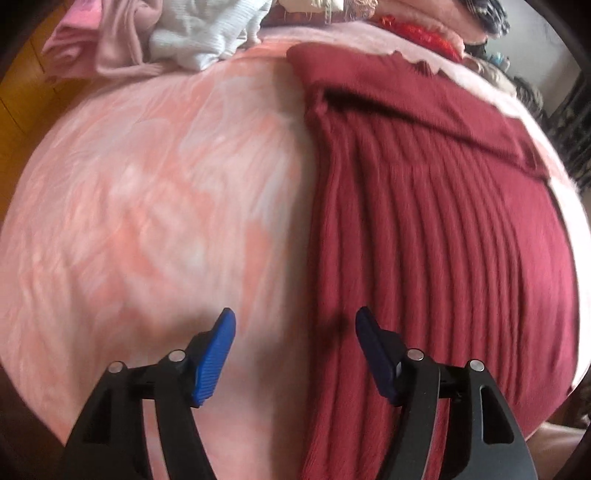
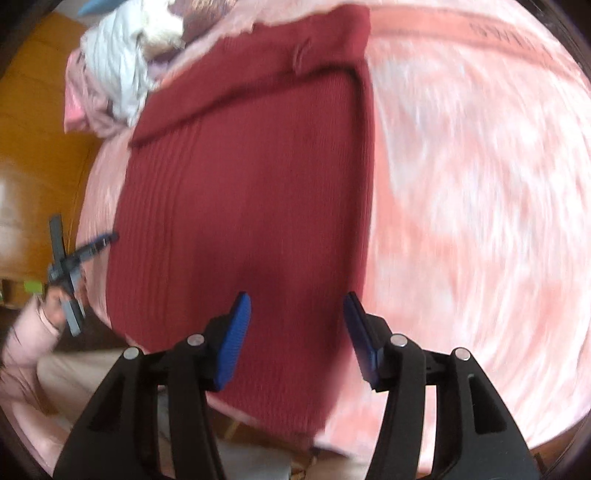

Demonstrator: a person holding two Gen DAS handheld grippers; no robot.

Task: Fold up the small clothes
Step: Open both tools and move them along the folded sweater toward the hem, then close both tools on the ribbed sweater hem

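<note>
A dark red ribbed knit garment (image 1: 424, 206) lies flat on a pink patterned blanket (image 1: 155, 192), with a folded-over band at its far end. My left gripper (image 1: 295, 325) is open and empty, hovering over the garment's left edge. My right gripper (image 2: 297, 306) is open and empty, over the garment (image 2: 243, 206) near its right edge. The left gripper (image 2: 74, 258) shows at the left of the right wrist view, beside the garment's left edge.
A pile of pink and white clothes (image 1: 159, 37) lies at the far left of the blanket; it also shows in the right wrist view (image 2: 110, 77). Red and dark items (image 1: 424, 29) sit at the far right. Wooden floor (image 2: 33, 147) lies beyond the blanket's left edge.
</note>
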